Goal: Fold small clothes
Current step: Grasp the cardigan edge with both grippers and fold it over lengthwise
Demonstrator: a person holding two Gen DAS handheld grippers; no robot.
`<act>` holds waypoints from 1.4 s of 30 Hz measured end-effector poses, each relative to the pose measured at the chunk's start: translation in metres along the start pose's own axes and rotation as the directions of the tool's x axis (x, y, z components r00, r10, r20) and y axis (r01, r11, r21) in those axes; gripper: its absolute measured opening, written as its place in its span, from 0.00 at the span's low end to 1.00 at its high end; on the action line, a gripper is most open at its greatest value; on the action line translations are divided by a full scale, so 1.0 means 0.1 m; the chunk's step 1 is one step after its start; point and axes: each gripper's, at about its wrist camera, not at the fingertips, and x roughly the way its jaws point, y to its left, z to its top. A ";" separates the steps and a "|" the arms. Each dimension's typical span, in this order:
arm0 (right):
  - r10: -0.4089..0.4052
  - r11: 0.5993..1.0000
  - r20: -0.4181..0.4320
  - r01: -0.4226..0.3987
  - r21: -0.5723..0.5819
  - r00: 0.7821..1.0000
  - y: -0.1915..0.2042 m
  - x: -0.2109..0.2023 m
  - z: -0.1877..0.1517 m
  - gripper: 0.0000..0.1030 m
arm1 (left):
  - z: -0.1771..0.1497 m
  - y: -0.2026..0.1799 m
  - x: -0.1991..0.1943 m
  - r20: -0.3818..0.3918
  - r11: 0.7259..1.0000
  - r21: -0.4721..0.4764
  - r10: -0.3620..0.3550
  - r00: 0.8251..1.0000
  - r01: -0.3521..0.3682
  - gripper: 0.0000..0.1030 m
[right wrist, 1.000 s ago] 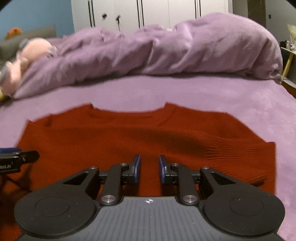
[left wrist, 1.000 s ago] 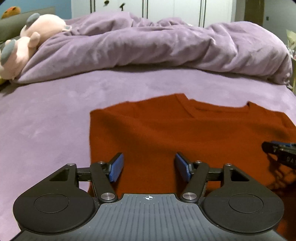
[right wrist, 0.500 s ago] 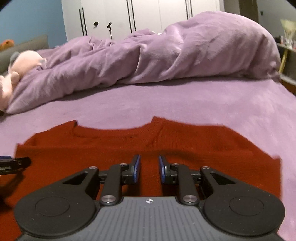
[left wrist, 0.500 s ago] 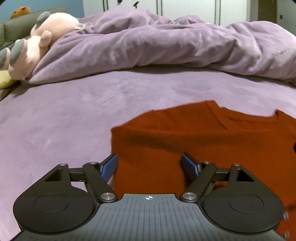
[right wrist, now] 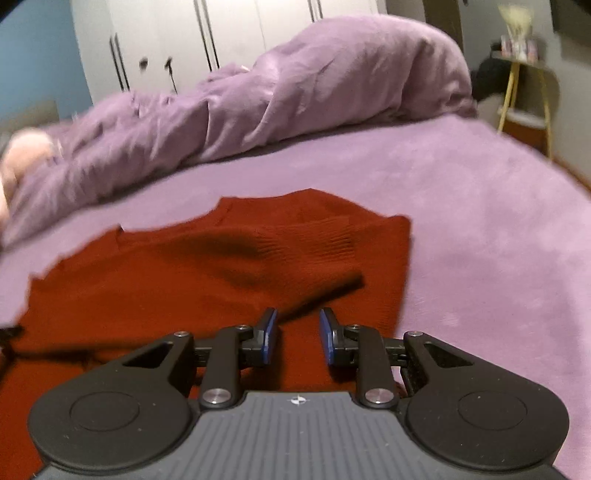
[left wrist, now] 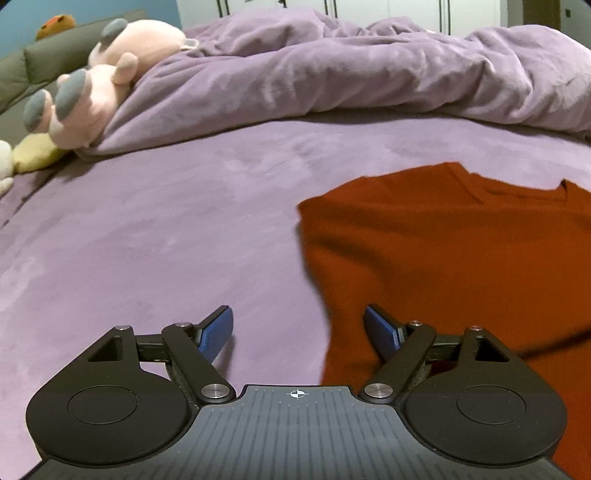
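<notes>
A rust-red knit sweater [left wrist: 443, 258] lies flat on the purple bed, neckline toward the far side. In the left wrist view my left gripper [left wrist: 297, 326] is wide open and empty, low over the sweater's left edge, with its left finger over bare sheet and its right finger over the cloth. In the right wrist view the sweater [right wrist: 207, 280] fills the lower left, a ribbed sleeve folded across its right part. My right gripper [right wrist: 297, 334] is open a moderate gap and empty, just above the sweater's near right part.
A rumpled purple duvet [left wrist: 351, 70] is heaped along the far side of the bed [left wrist: 147, 229]. Plush toys [left wrist: 107, 74] lie at the far left. A gold-legged side table [right wrist: 524, 92] stands beyond the bed's right edge. White wardrobe doors [right wrist: 229, 33] stand behind.
My left gripper has slid left to the sweater's left edge and opened wider. My right gripper has shifted right toward the folded sleeve and opened from a narrow gap to a wider one.
</notes>
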 end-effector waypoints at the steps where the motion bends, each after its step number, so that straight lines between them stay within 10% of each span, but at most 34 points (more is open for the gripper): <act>1: -0.005 1.000 -0.004 0.005 -0.008 1.000 0.00 -0.07 -0.03 0.27 | -0.04 0.05 -0.07 -0.009 1.000 -0.006 -0.002 1.000 0.002 0.82; 5: -0.011 1.000 0.006 0.011 0.003 1.000 -0.02 -0.64 -0.36 0.76 | -0.34 0.28 -0.54 -0.022 0.995 -0.070 -0.078 0.997 0.076 0.80; 10: -0.014 1.000 -0.014 0.014 0.028 1.000 -0.12 -1.47 -0.96 0.76 | -0.92 0.50 -1.08 -0.047 0.986 -0.119 -0.124 0.991 0.118 0.80; 17: 0.043 0.975 -0.166 -0.005 0.223 0.985 -0.54 -2.00 -1.43 0.51 | -1.47 0.62 -1.37 -0.149 0.972 -0.143 -0.208 0.967 0.187 0.70; 33: 0.283 0.845 -0.257 -0.114 0.522 0.924 -0.90 -1.96 -1.64 0.07 | -1.46 0.84 -1.33 -0.289 0.923 -0.177 -0.381 0.878 0.342 0.08; 39: 0.527 0.622 -0.077 -0.323 0.713 0.847 -1.06 -1.86 -1.30 0.06 | -0.99 1.06 -1.40 -0.155 0.797 -0.368 -0.561 0.813 0.479 0.08; 42: 0.518 0.629 -0.035 -0.352 0.693 0.855 -1.00 -1.72 -0.99 0.06 | -0.69 1.10 -1.35 -0.073 0.767 -0.415 -0.565 0.822 0.491 0.08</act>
